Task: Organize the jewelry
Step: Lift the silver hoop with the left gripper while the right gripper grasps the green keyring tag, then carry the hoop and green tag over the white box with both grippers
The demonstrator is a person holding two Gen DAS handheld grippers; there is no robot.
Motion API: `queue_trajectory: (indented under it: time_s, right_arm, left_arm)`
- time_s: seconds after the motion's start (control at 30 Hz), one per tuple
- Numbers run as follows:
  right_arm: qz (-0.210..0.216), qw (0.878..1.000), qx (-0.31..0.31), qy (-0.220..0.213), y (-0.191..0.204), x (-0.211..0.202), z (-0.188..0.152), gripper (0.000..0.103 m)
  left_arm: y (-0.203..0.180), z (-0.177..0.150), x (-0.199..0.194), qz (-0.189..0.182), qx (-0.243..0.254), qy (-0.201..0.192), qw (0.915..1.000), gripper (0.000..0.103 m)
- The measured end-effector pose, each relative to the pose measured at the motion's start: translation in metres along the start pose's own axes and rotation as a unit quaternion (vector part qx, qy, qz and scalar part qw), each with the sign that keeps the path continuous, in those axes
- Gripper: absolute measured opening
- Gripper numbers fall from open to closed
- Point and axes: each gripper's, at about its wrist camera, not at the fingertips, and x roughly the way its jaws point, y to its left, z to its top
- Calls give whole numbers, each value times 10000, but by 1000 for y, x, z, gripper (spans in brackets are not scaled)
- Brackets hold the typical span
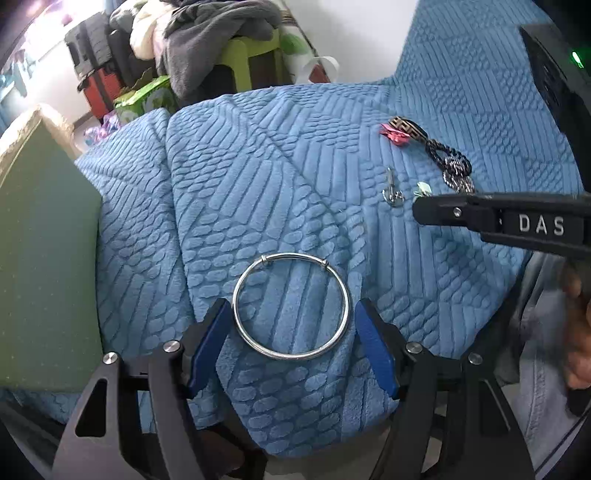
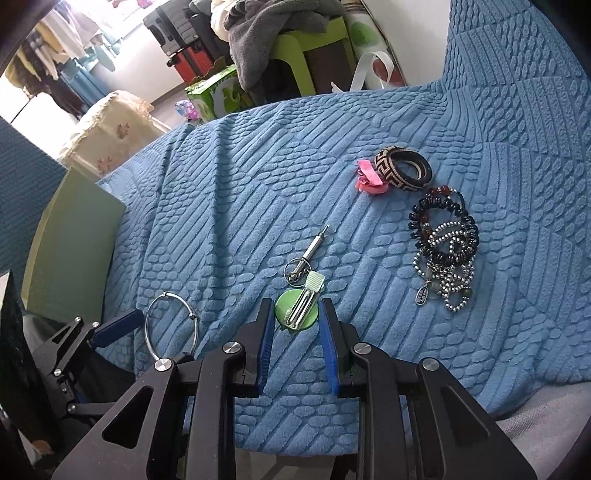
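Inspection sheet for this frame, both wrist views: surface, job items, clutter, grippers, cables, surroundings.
Surface: blue quilted cover over a cushion.
Job's things: silver bangle lying flat; patterned bangle beside a pink hair clip; pile of beaded bracelets; metal keyring tool; green disc with a metal clip.
Clutter: nothing seen on the cover besides these.
Grippers: left gripper open, fingers either side of the silver bangle, contact unclear; right gripper open, fingers flanking the green disc.
Cables: nothing seen.
Surroundings: green board at the left edge; grey clothing heaped on a green stool; green carton behind.
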Motion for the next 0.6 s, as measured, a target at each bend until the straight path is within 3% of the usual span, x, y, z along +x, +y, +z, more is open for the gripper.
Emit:
queue_trajectory:
  time_s: [0.3, 0.6]
  right_arm:
    - [-21, 10000, -9, 60, 2, 5, -2, 23]
    - [-110, 9998, -144, -85, 9, -4, -2, 22]
  left_arm:
    - [-2, -1, 3, 50, 94, 1, 9999, 68]
    - [21, 3, -10, -344, -531, -87, 9980, 68]
